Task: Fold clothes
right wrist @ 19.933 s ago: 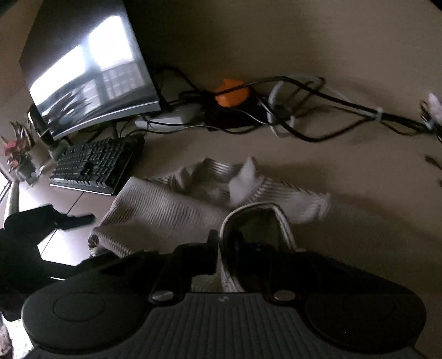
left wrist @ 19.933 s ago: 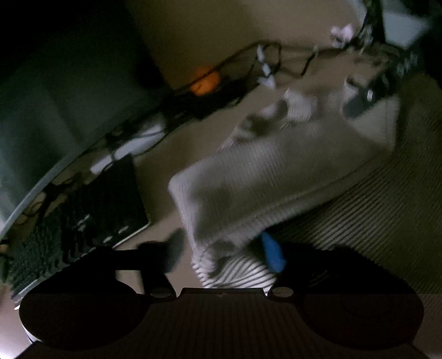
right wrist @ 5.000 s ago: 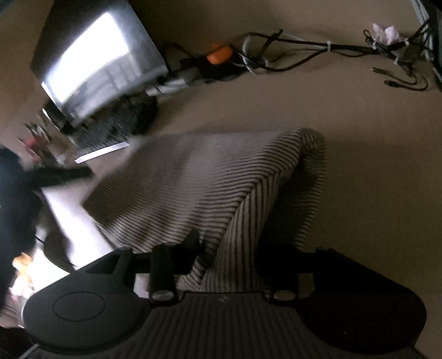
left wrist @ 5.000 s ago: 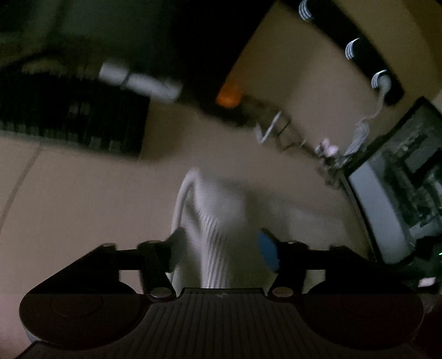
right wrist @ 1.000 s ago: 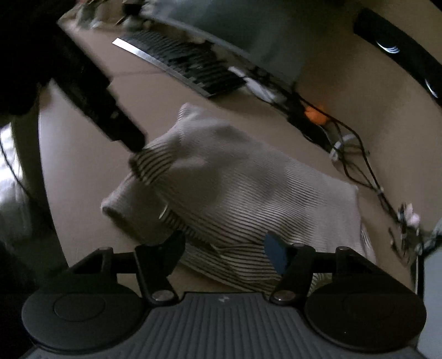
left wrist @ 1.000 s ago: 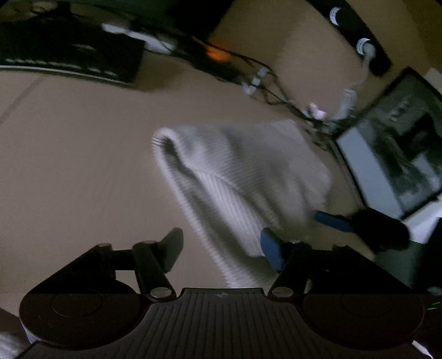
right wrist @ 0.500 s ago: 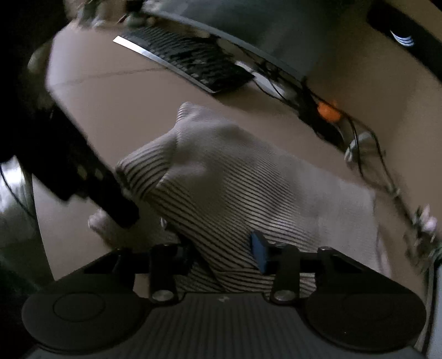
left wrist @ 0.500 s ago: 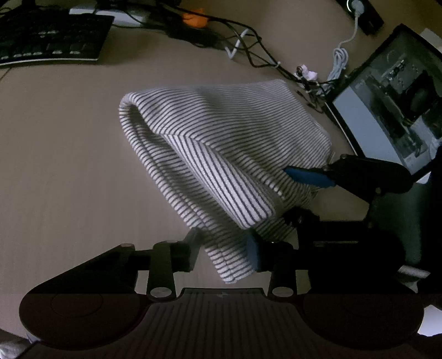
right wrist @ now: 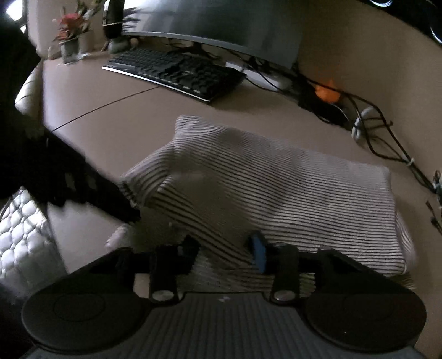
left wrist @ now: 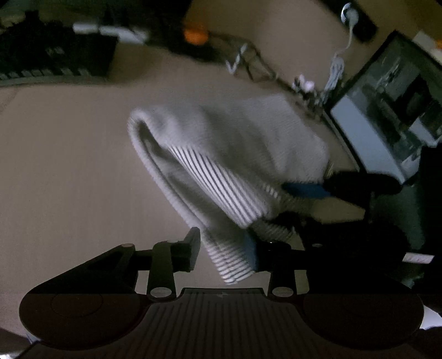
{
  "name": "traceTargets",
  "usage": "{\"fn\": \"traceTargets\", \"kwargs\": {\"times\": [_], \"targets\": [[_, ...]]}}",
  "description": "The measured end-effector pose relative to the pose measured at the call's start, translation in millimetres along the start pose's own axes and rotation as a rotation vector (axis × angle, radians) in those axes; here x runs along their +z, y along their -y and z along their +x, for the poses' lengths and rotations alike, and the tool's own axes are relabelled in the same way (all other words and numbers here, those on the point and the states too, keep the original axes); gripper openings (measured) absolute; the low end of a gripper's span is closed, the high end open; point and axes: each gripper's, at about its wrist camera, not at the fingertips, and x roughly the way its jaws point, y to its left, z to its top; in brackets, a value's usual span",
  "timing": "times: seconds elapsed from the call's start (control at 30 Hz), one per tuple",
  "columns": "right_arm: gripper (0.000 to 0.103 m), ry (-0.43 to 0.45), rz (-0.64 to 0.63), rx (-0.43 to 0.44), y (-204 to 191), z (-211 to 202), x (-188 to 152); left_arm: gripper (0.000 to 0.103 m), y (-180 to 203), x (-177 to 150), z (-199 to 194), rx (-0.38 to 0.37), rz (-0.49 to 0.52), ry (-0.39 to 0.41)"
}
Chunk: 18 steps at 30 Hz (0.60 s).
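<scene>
A white garment with thin dark stripes (left wrist: 226, 143) lies folded in a thick pad on the tan desk (left wrist: 69, 165). Its near corner hangs between the fingers of my left gripper (left wrist: 222, 250), whose jaws are opening; the blue pad (left wrist: 250, 248) touches the cloth, the black finger stands just off it. In the right wrist view the garment (right wrist: 276, 187) fills the middle, and a folded edge runs between the fingers of my right gripper (right wrist: 225, 250), whose jaws are also opening. Each gripper shows in the other's view: the right gripper (left wrist: 295, 204) at the garment's right edge, the left gripper (right wrist: 121, 204) as a dark blur.
A black keyboard (right wrist: 176, 71) and a curved monitor (right wrist: 221, 22) stand behind the garment, with cables (right wrist: 373, 132) and an orange object (right wrist: 327, 91) along the wall. A second screen (left wrist: 386, 116) stands at the right. A flower vase (right wrist: 69, 36) sits at the desk's far corner.
Both pairs of jaws narrowed onto the garment's near edge half a second ago and have widened again. The right wrist view has rolled. The garment has stayed folded in place.
</scene>
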Motion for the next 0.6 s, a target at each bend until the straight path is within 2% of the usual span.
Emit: {"fn": "traceTargets", "kwargs": {"times": [0.07,0.17,0.27,0.3,0.33,0.43,0.53,0.6], "targets": [[0.066,0.020,0.017,0.044,3.1,-12.2,-2.3,0.052,-4.1,5.9,-21.3,-0.009,-0.010,0.049],[0.072,0.056,0.095,0.045,20.0,-31.1,-4.9,0.058,2.8,22.3,-42.4,-0.041,0.000,0.136],[0.086,0.089,0.174,0.003,42.6,-41.2,-4.4,0.077,14.0,37.8,-38.9,-0.114,-0.011,0.182],[0.090,0.100,0.202,-0.040,51.8,-41.4,-3.6,0.085,18.5,42.3,-30.0,-0.124,-0.017,0.181],[0.093,0.109,0.231,-0.083,60.9,-41.2,-3.0,0.088,22.2,44.5,-19.6,-0.116,-0.024,0.172],[0.094,0.122,0.327,-0.191,87.7,-32.5,-5.6,0.090,26.2,44.7,19.7,-0.062,-0.049,0.094],[0.096,0.095,0.442,-0.156,111.3,-11.8,-14.4,0.092,19.2,34.2,47.1,-0.001,-0.064,0.020],[0.097,0.054,0.510,-0.115,122.7,4.9,-23.4,0.093,15.2,29.8,50.0,0.014,-0.064,0.004]]}}
